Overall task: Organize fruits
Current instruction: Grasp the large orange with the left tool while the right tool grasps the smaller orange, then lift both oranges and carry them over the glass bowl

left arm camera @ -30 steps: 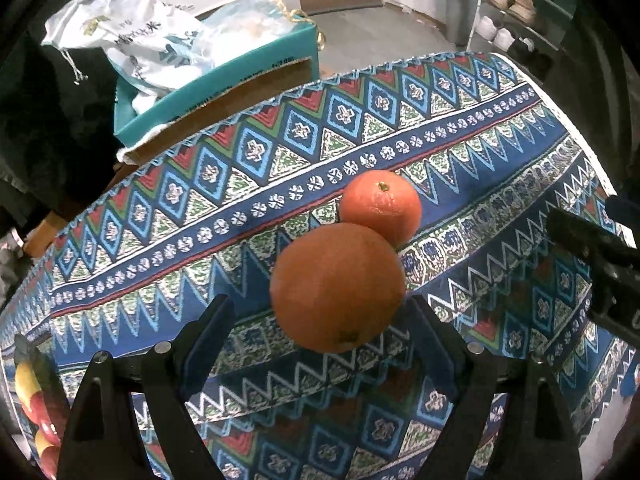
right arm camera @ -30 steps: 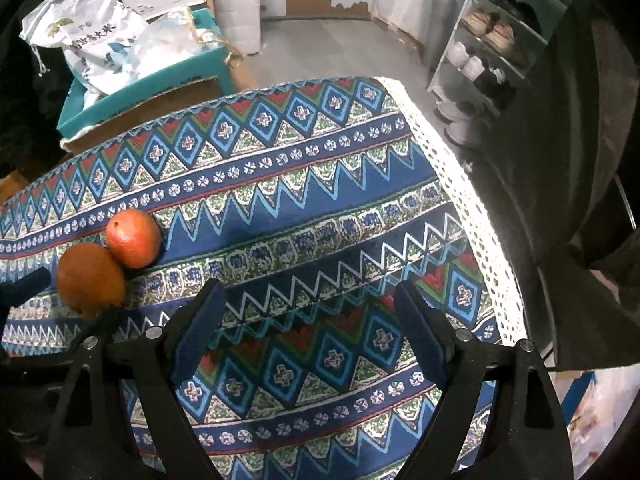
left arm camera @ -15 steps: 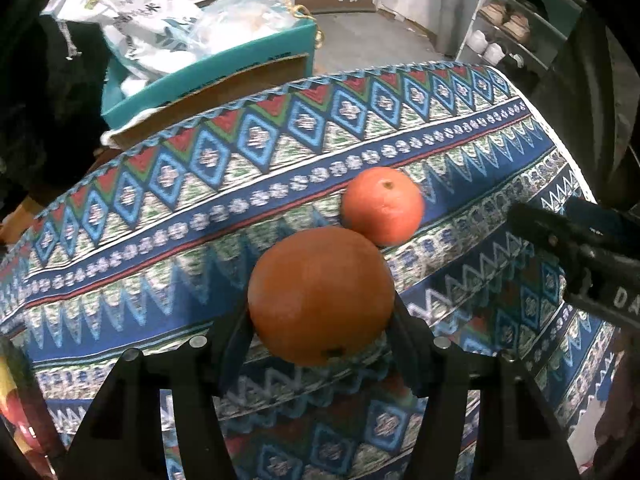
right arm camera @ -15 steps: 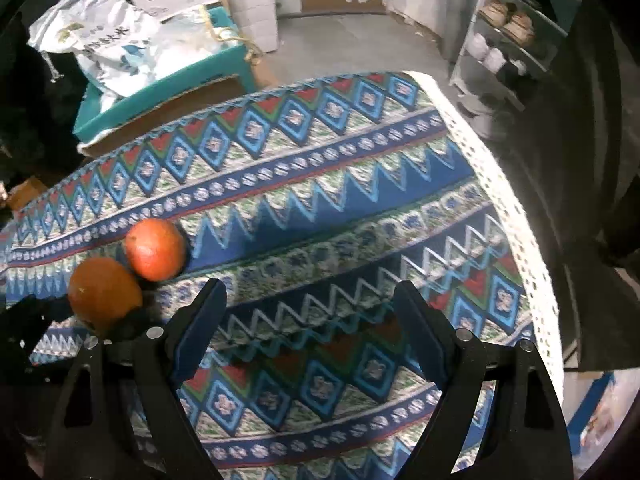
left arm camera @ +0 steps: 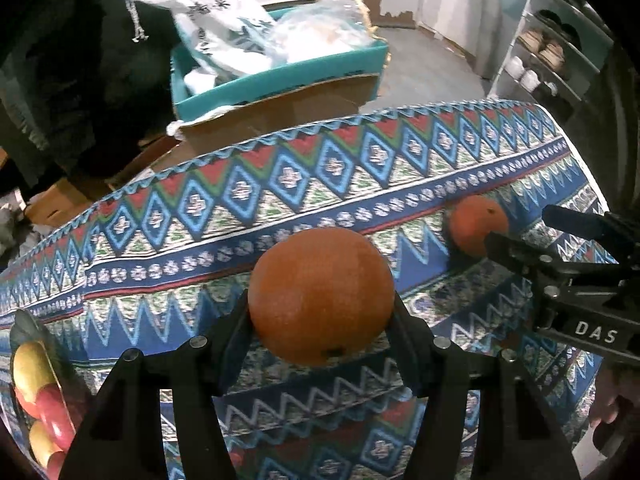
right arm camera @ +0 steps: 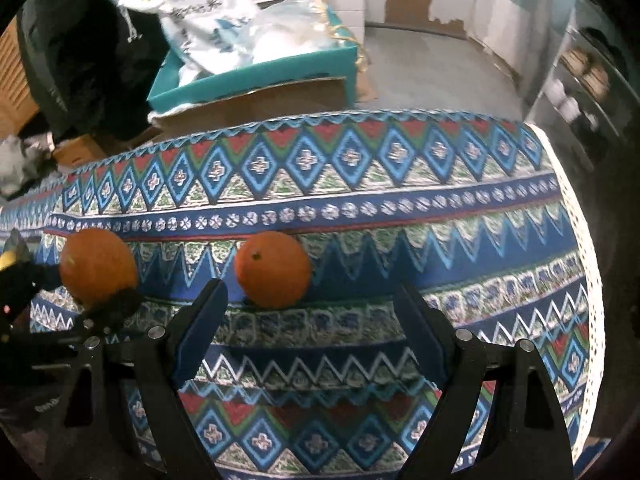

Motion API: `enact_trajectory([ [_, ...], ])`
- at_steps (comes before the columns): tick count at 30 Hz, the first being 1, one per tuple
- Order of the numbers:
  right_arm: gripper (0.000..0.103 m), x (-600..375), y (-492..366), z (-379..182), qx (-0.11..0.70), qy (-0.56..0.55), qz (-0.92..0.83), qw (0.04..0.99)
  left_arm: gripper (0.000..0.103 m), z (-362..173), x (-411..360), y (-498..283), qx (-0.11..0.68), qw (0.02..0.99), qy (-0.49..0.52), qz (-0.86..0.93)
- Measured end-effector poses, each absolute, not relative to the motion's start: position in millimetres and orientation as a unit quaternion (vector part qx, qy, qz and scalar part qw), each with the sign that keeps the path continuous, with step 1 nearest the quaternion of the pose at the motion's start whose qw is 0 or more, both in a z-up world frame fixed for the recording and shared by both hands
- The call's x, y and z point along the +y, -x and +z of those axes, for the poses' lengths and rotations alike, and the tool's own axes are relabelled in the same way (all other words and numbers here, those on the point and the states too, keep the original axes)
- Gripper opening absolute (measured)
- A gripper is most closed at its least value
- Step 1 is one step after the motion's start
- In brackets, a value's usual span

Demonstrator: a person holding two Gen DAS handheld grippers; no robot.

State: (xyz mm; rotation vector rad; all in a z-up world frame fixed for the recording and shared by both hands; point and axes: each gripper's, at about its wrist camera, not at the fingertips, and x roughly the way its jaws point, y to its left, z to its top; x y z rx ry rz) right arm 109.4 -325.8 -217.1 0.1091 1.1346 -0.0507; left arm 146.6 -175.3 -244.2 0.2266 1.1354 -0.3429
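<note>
A large orange is gripped between the pads of my left gripper, which is shut on it above the patterned tablecloth. The same orange shows at the left of the right wrist view. A smaller orange rests on the cloth just beyond my right gripper, nearer its left finger; that gripper is open and empty. In the left wrist view the small orange lies at the right, partly behind the right gripper's fingers.
A dish holding yellow and red fruits sits at the cloth's left edge. Behind the table stands a teal box stuffed with white bags. A shoe rack is at the far right. The white lace edge marks the table's right side.
My left gripper closed on the large orange and carried it left, away from the small orange. My right gripper moved left until the small orange lay just ahead of its fingers.
</note>
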Motion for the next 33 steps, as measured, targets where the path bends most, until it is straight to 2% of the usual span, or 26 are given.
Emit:
enact_trajectory([
  [7, 0.085, -314.3, -127.9, -235.2, 0.550, -0.039, -0.018, 0.834, 0.064, -246.3, -165.1, -147.4, 0.540, 0.821, -0.097, -0.157],
  [13, 0.073, -313.9, -135.6, -247.9, 0.549, -0.051, -0.018, 0.834, 0.064, -247.0, -161.4, -147.8, 0.542, 0.820, -0.094, -0.158],
  [16, 0.056, -312.0, -136.6, -250.3, 0.547, -0.058, -0.011, 0.835, 0.064, -246.5, -158.5, -146.7, 0.543, 0.819, -0.092, -0.159],
  [17, 0.046, -310.1, -136.9, -250.0, 0.545, -0.062, -0.004, 0.836, 0.064, -246.5, -158.8, -147.0, 0.543, 0.819, -0.092, -0.158],
  [24, 0.045, -301.2, -134.4, -245.5, 0.542, -0.053, -0.008, 0.838, 0.064, -239.9, -156.0, -141.1, 0.539, 0.822, -0.089, -0.161],
  [33, 0.045, -304.8, -116.7, -212.9, 0.522, -0.060, -0.022, 0.850, 0.064, -214.9, -147.5, -130.2, 0.525, 0.831, -0.085, -0.164],
])
